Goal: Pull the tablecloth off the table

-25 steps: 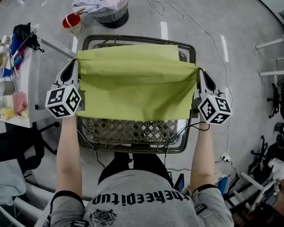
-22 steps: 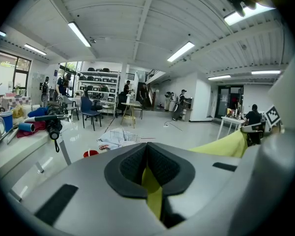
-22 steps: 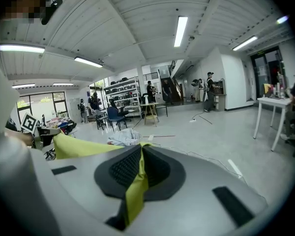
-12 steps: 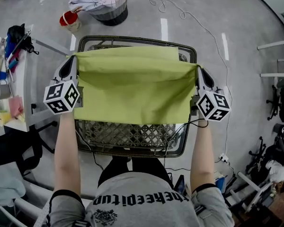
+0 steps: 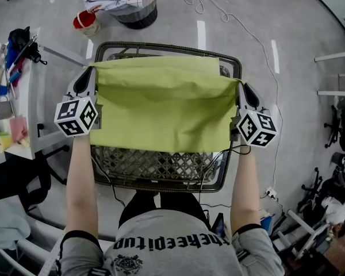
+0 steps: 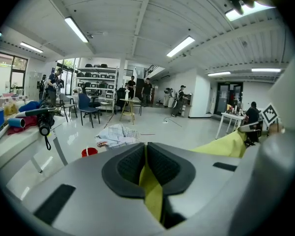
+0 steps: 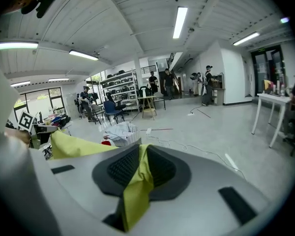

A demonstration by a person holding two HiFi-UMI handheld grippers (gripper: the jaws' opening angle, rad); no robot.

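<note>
Tablecloth (image 5: 164, 105) corner pinched inside left claw (image 5: 91, 73).

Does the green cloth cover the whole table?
No. The tablecloth hides only the far part; the table's lattice top shows bare along the near side.

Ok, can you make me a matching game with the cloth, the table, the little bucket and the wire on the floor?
Things:
1. tablecloth
2. table
3. bucket
4. cable

Descriptions:
A. red, standing on the floor
B. white, snaking over the floor
C. yellow-green, stretched wide
D. dark lattice top, near part bare

Pairs: 1-C, 2-D, 3-A, 4-B
</note>
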